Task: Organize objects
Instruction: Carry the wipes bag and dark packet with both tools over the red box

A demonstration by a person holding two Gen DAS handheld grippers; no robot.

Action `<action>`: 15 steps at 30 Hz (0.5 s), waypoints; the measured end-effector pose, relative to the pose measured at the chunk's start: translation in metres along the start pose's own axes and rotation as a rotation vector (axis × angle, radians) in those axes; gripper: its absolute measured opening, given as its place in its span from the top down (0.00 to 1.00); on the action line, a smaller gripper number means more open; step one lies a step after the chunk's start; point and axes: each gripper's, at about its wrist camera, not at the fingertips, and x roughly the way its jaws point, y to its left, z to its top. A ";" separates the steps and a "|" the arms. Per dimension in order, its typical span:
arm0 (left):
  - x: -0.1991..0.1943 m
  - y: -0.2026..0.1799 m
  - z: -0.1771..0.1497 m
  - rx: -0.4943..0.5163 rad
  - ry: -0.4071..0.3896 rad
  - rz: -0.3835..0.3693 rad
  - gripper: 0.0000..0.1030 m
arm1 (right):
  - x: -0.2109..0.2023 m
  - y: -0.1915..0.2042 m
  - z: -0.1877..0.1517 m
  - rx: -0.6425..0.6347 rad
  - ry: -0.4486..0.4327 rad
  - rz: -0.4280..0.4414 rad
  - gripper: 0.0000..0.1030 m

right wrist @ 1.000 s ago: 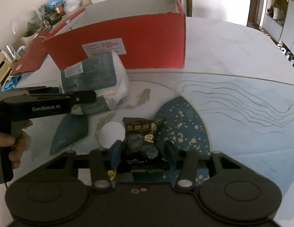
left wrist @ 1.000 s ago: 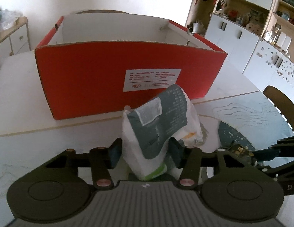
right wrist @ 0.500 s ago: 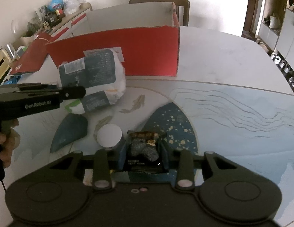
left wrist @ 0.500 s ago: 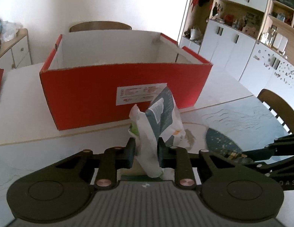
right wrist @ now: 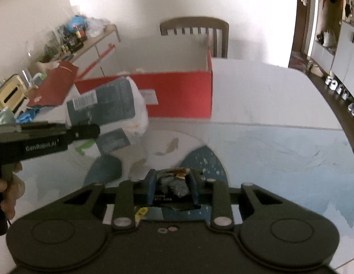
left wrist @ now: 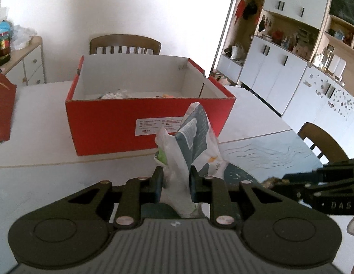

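Comparing with a second ago, your left gripper (left wrist: pixel 175 183) has gone from standing wide around the white-and-teal bag (left wrist: pixel 195 137) to pinching it tight — its lower end is squeezed between the pads and the bag is lifted upright in front of the red box (left wrist: pixel 108 125). Your right gripper (right wrist: pixel 172 188) is closing on the dark snack packet (right wrist: pixel 173 182), which sits crumpled between its fingers, raised off the table (right wrist: pixel 268 114). Both grippers point down at a slant toward the box, the right one beside the left.

One red box (left wrist: pixel 113 127), two snack packets (left wrist: pixel 195 137) (right wrist: pixel 174 182), two chairs (left wrist: pixel 124 44) (left wrist: pixel 323 141)
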 end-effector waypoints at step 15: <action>-0.038 -0.008 0.032 0.031 -0.036 -0.001 0.79 | -0.035 0.012 0.062 -0.073 -0.163 0.020 0.72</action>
